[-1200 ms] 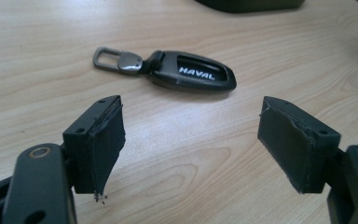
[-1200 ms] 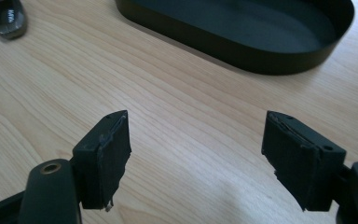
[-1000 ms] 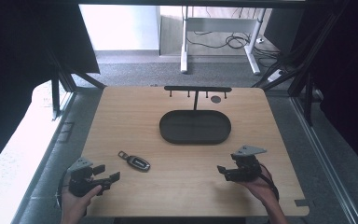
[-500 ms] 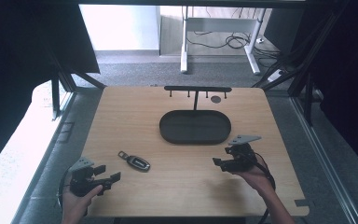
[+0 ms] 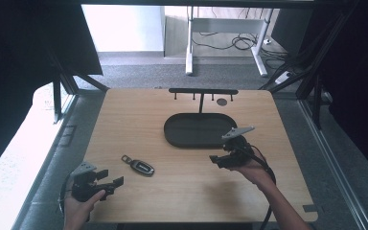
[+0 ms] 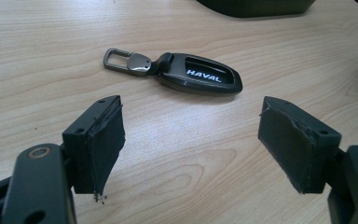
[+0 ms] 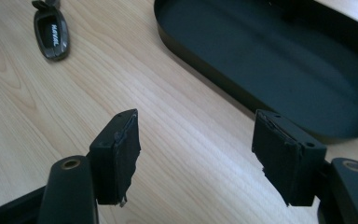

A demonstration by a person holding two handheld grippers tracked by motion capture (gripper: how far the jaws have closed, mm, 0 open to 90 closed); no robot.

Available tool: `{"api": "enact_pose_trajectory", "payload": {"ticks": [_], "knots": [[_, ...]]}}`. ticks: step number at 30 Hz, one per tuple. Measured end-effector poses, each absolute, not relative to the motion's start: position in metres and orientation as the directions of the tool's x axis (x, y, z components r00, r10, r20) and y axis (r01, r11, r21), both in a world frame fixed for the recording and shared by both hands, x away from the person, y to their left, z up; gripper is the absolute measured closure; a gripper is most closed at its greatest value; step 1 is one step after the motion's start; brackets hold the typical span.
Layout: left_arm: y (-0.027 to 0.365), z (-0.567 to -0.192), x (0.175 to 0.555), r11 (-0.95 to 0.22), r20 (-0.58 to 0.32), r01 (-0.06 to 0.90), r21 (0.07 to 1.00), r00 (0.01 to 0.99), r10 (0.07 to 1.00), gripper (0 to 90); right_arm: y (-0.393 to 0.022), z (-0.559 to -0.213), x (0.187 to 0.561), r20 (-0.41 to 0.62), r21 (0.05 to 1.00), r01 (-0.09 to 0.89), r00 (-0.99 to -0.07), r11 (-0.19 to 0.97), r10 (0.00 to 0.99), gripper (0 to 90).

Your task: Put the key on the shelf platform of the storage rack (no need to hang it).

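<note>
black key fob (image 6: 196,77) just ahead of spread, empty left tongs (image 6: 191,140); right tongs (image 7: 198,149) spread, empty, narrowing, well apart.

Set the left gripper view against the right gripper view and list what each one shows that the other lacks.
Left gripper view alone: the key fob's metal clasp in full, and the left hand-held gripper, jaws open over bare wood. Right gripper view alone: the inside of the black oval tray, and the right hand-held gripper, jaws apart with nothing between them. Both: the key fob lying on the wooden table.
</note>
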State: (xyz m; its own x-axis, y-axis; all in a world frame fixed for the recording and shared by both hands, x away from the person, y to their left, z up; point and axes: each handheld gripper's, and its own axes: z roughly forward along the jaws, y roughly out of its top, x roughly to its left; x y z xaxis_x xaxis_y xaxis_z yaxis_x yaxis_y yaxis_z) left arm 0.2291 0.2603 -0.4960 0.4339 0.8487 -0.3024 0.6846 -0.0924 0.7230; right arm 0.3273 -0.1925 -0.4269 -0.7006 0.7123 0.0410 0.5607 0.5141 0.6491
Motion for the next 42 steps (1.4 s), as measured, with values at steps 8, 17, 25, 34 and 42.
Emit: {"api": "enact_pose_trajectory", "payload": {"ticks": [8, 17, 25, 34, 42], "knots": [[0.259, -0.497, 0.229, -0.099, -0.301, 0.688, 0.719, 0.436, 0.848, 22.7, -0.174, -0.417, 0.335, 0.026, 0.650, 0.528, -0.734, 0.546, 0.679, 33.2], [0.258, -0.496, 0.229, -0.103, -0.303, 0.687, 0.720, 0.444, 0.843, 22.7, -0.154, -0.410, 0.345, 0.023, 0.638, 0.511, -0.761, 0.576, 0.649, 34.1], [0.256, -0.496, 0.229, -0.112, -0.302, 0.689, 0.716, 0.450, 0.840, 22.7, -0.137, -0.408, 0.349, 0.021, 0.628, 0.490, -0.787, 0.604, 0.617, 34.9], [0.258, -0.495, 0.228, -0.108, -0.304, 0.687, 0.718, 0.449, 0.840, 22.7, -0.114, -0.408, 0.350, 0.018, 0.613, 0.468, -0.813, 0.637, 0.581, 35.3], [0.259, -0.495, 0.229, -0.109, -0.304, 0.691, 0.715, 0.447, 0.841, 22.8, -0.101, -0.407, 0.353, 0.016, 0.602, 0.463, -0.822, 0.651, 0.570, 35.3]]}}
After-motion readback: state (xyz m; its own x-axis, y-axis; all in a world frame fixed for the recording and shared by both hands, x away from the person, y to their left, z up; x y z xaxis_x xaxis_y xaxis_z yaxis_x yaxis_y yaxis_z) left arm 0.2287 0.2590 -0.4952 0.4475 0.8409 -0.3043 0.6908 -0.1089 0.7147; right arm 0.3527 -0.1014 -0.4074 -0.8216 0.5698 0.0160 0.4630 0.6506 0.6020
